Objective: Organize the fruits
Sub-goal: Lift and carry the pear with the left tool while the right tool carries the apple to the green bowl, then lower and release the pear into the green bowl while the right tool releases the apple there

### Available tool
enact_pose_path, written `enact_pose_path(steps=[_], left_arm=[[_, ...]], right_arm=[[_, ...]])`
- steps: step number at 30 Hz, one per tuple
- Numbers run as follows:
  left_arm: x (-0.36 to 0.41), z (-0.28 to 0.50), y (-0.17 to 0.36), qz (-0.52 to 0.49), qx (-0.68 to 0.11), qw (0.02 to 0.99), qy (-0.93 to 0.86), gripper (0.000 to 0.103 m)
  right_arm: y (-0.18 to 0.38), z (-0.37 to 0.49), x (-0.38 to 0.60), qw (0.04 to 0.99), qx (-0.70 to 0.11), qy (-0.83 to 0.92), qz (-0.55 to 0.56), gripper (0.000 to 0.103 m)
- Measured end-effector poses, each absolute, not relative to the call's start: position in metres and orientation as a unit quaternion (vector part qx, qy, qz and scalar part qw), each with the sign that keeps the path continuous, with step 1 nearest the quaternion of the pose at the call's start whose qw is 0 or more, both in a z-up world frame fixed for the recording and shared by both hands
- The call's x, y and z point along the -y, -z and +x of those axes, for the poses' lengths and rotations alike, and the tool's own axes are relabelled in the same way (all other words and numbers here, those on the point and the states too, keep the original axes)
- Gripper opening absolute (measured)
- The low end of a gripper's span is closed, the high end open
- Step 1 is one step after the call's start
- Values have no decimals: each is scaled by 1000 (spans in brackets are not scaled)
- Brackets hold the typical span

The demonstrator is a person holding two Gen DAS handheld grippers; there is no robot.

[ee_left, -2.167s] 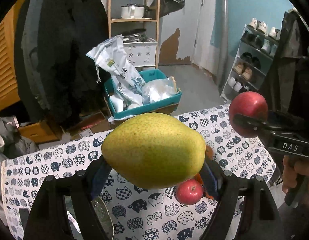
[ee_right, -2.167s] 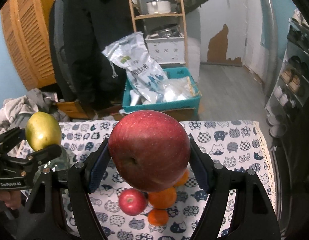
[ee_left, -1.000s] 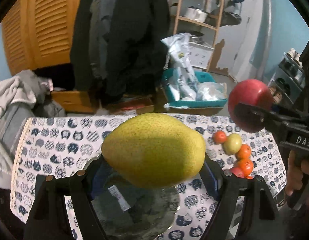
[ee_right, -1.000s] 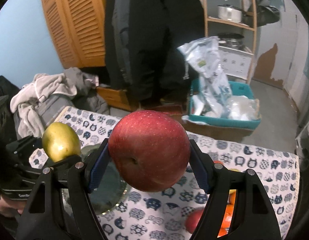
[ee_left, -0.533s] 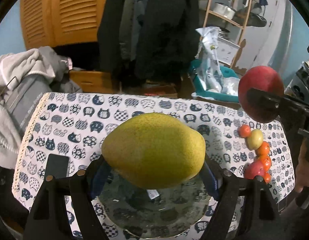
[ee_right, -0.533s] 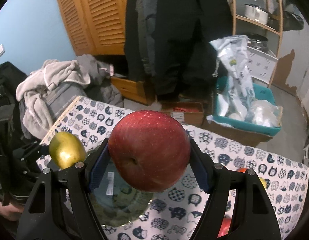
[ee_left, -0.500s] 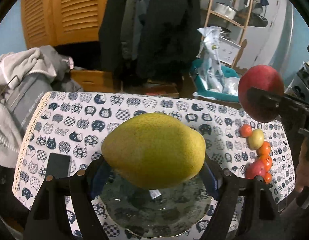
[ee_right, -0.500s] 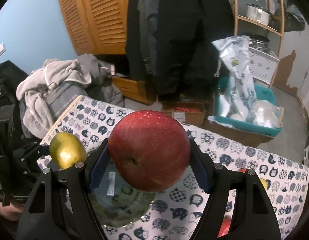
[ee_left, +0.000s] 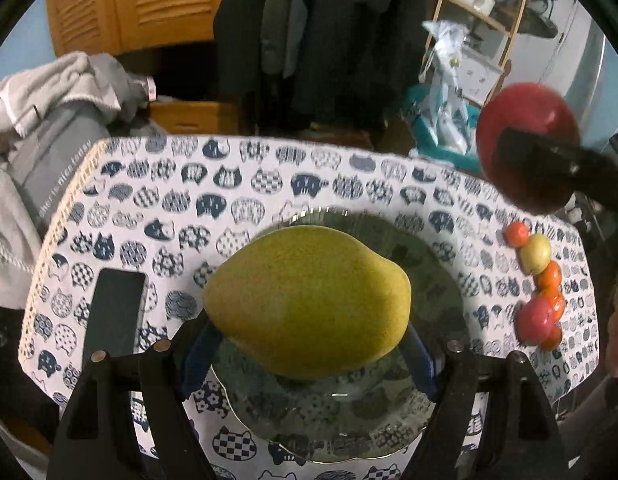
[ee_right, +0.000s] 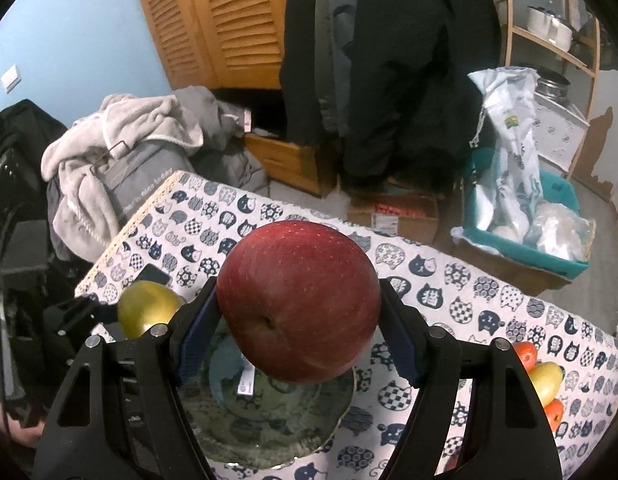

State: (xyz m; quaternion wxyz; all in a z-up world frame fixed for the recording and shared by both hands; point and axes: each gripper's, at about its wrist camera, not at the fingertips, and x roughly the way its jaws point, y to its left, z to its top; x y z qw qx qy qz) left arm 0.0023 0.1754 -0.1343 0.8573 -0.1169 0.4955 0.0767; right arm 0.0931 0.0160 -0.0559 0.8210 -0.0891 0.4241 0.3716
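Note:
My left gripper (ee_left: 307, 336) is shut on a yellow-green pear (ee_left: 307, 300), held above a glass plate (ee_left: 329, 412) on the cat-print tablecloth. At the upper right of the left wrist view the red apple (ee_left: 527, 120) hangs in my right gripper's fingers (ee_left: 549, 164). In the right wrist view my right gripper (ee_right: 299, 336) is shut on that red apple (ee_right: 299, 308), above the glass plate (ee_right: 269, 412). The pear (ee_right: 149, 314) shows at the left, in my left gripper.
A row of small fruits (ee_left: 539, 292), orange, yellow and red, lies at the table's right edge. A dark phone (ee_left: 115, 316) lies left of the plate. Beyond the table are clothes on a chair (ee_right: 121, 160), hanging coats, a teal bin (ee_right: 525, 224) and shelves.
Both grippers have swung left and sunk toward the table. The glass plate now lies under both fruits, and the small fruits have slid to the right edge of each view.

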Motion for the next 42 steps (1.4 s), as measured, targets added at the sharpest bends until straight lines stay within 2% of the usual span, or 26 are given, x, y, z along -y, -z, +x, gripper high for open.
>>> enact_pose_path(steps=[23,32,42], left_arm=[[-174,14,227,-144,-602,781,-84,82],[-163,15,244,-118,-621,770,-83,82],[-160,11,227,-112,-605,783,-92,83]], right_arm=[[118,94,-31,784,-481,-372,-122,75],[154,90,-39,761,-513,-370,-145,75],[184,84,-44,736,-541,-376,-157,75]])
